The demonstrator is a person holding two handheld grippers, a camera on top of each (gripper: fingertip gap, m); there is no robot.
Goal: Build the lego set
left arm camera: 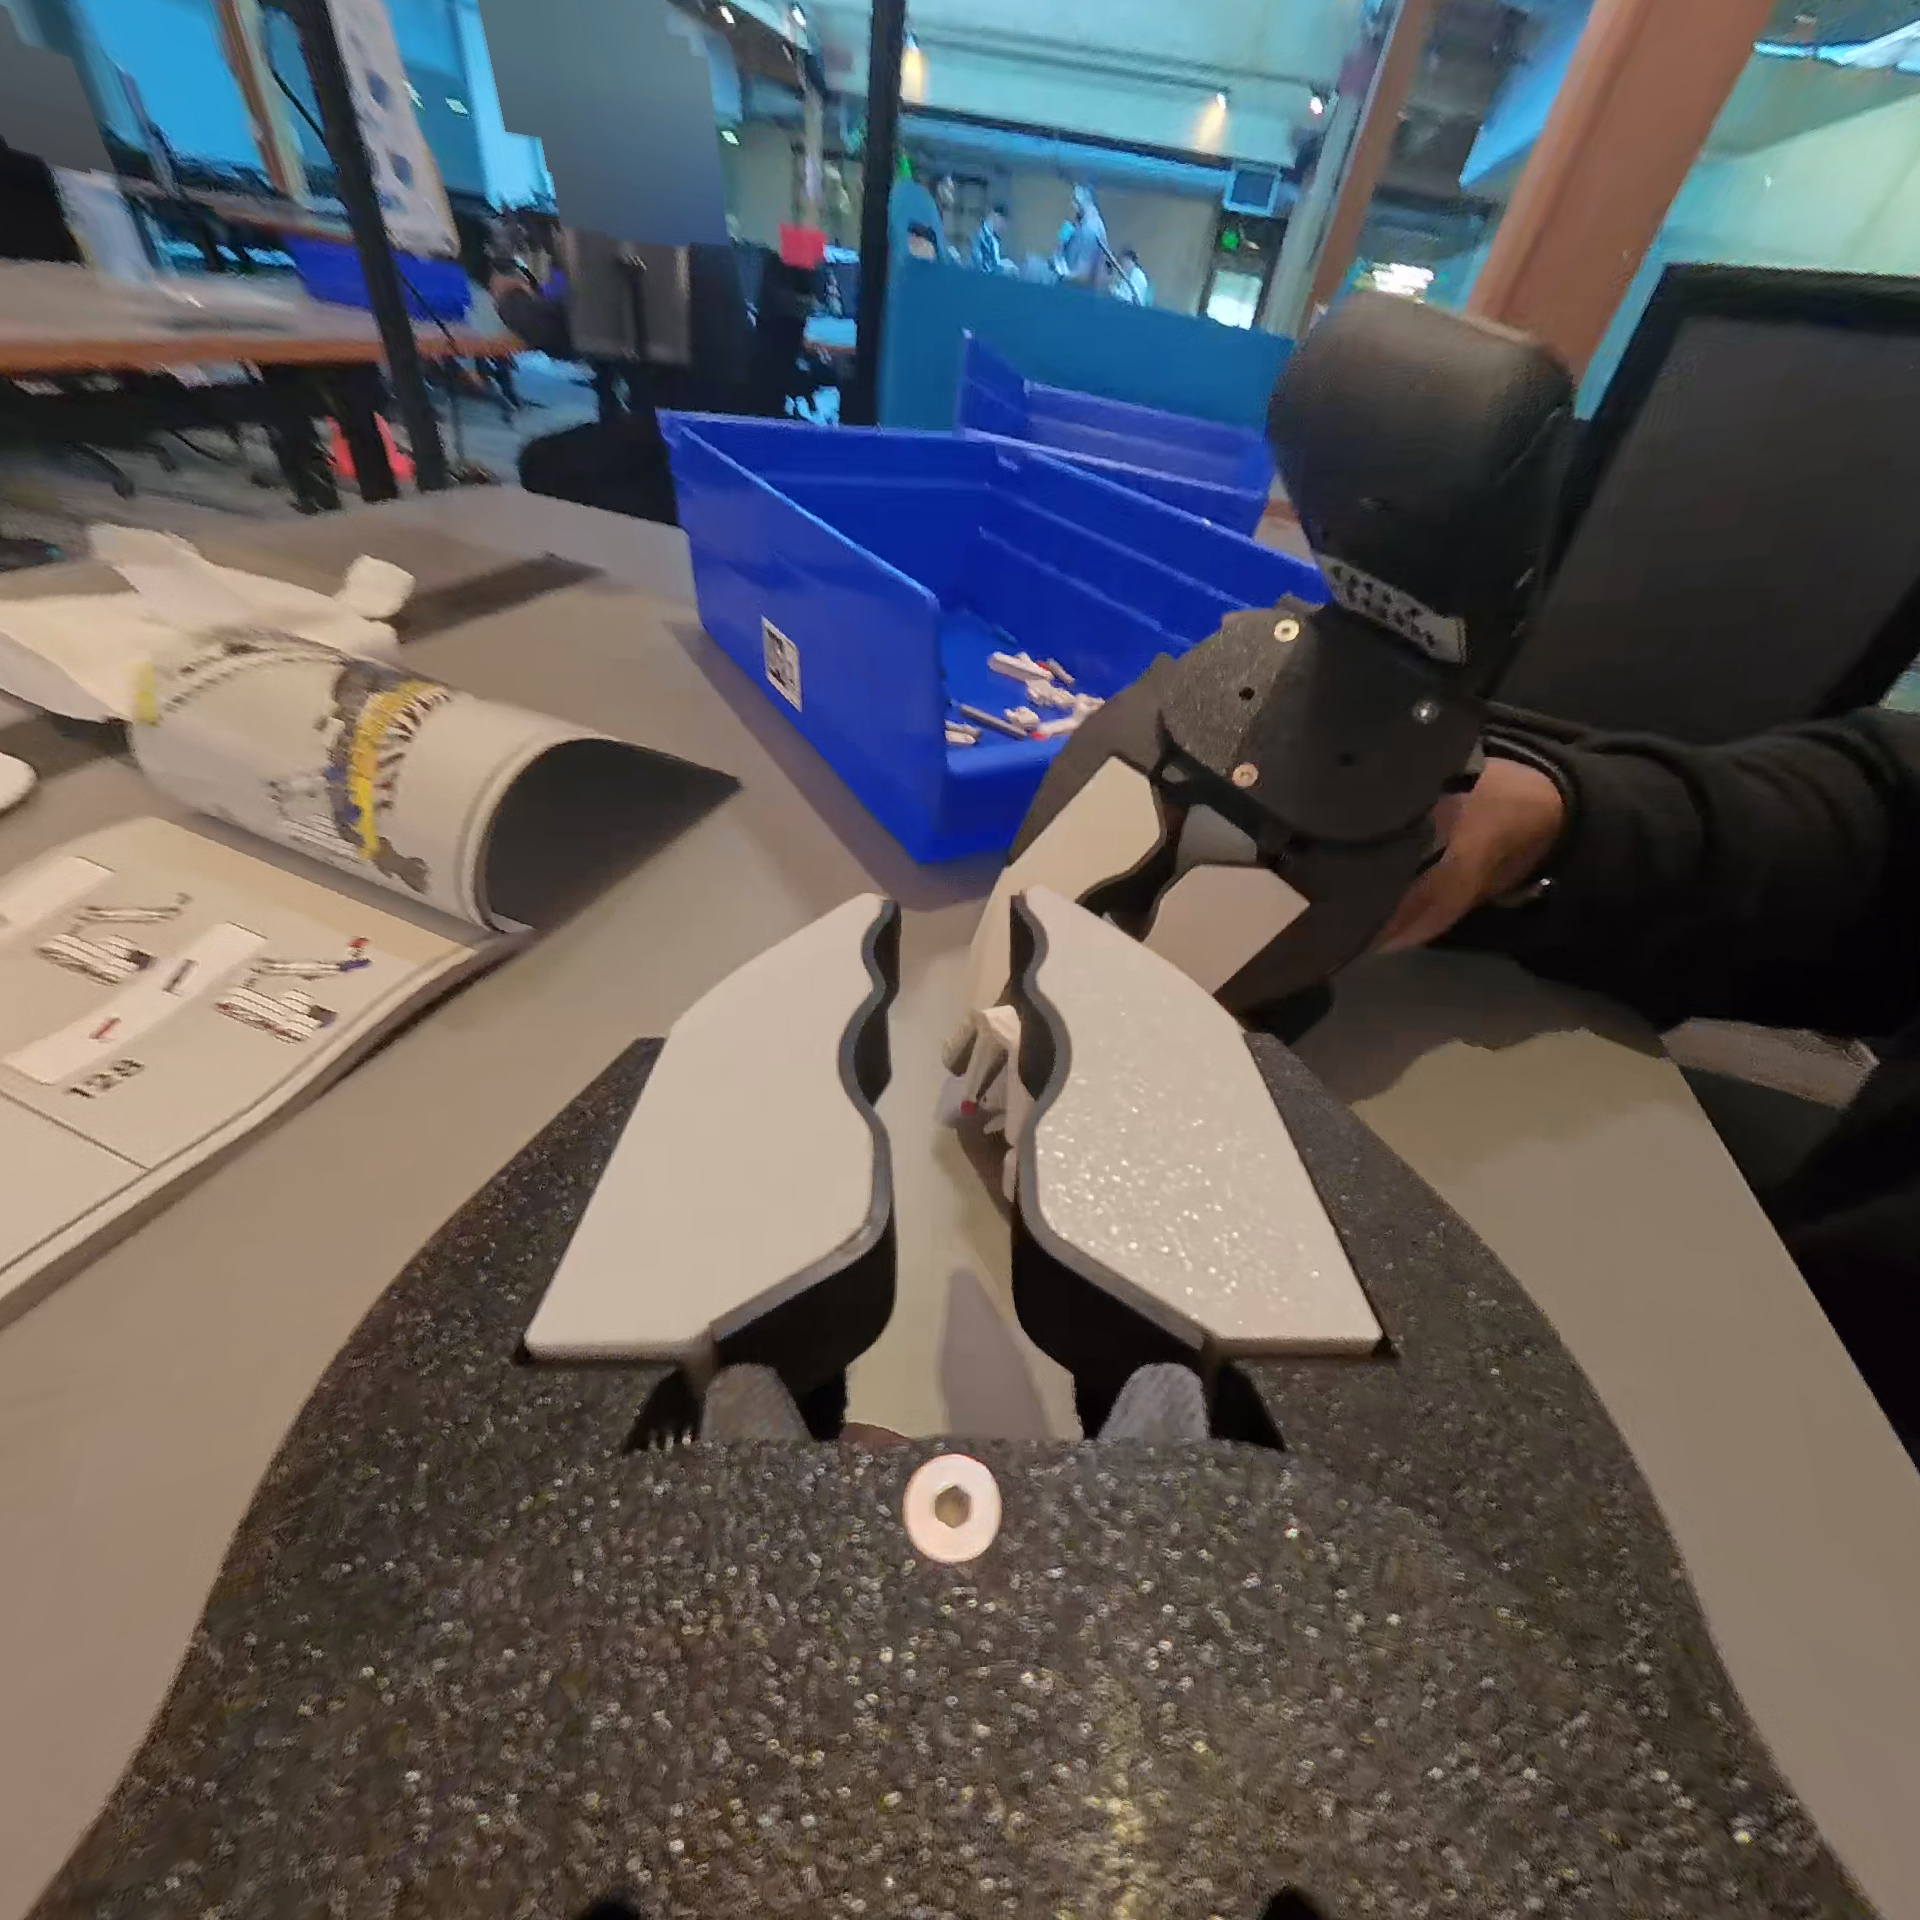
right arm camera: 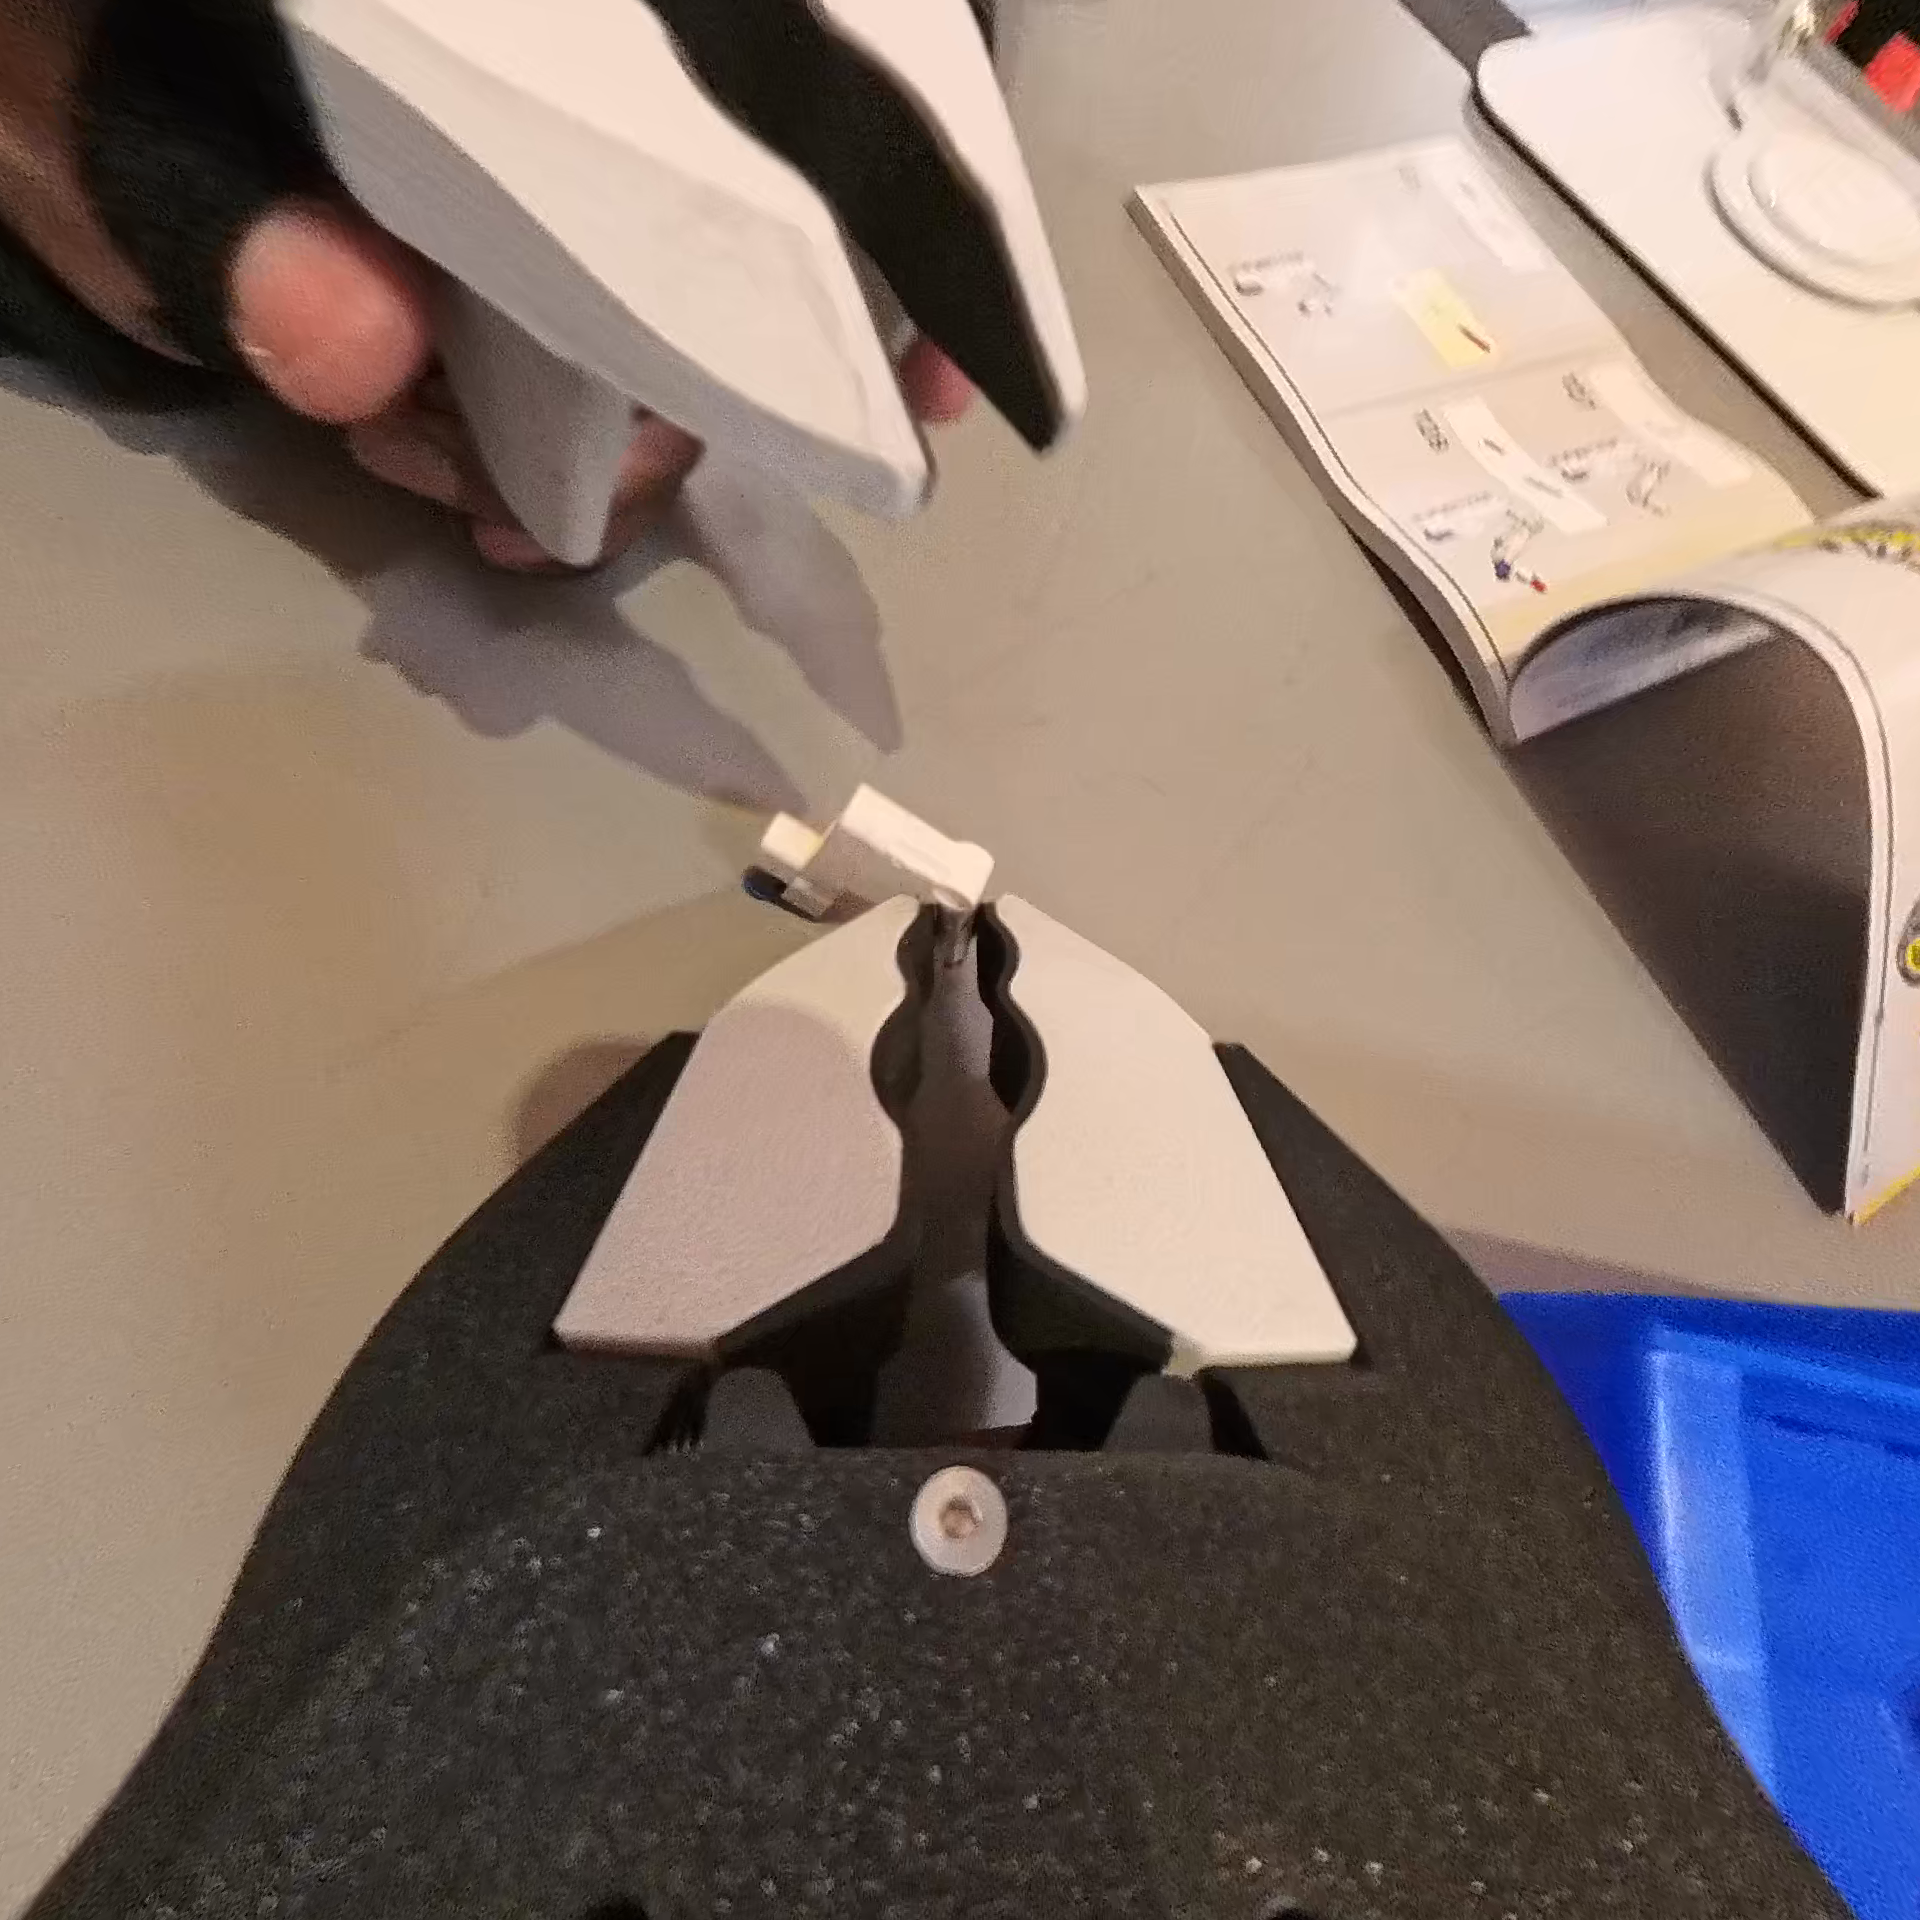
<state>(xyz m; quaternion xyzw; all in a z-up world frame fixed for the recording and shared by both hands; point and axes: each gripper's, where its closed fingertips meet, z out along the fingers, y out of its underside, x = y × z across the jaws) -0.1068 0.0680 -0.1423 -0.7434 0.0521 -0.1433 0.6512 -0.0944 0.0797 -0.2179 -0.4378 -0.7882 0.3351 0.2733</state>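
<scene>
The left gripper (left arm camera: 954, 920), with pale grey fingers on a black speckled body, points forward low over the surface, its jaws parted with a clear gap between them and nothing pressed between the pads. The right gripper (right arm camera: 956, 914) comes in from the right, tilted downward, its fingertips almost together and pinched on a small white plastic building-block assembly (right arm camera: 883, 847). A hand (left arm camera: 1475, 862) in a black sleeve grips its rear.

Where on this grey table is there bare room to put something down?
Bare table lies left of the right gripper; more between the booklet and blue bin. It is crowded where both grippers meet over the small white piece.
</scene>
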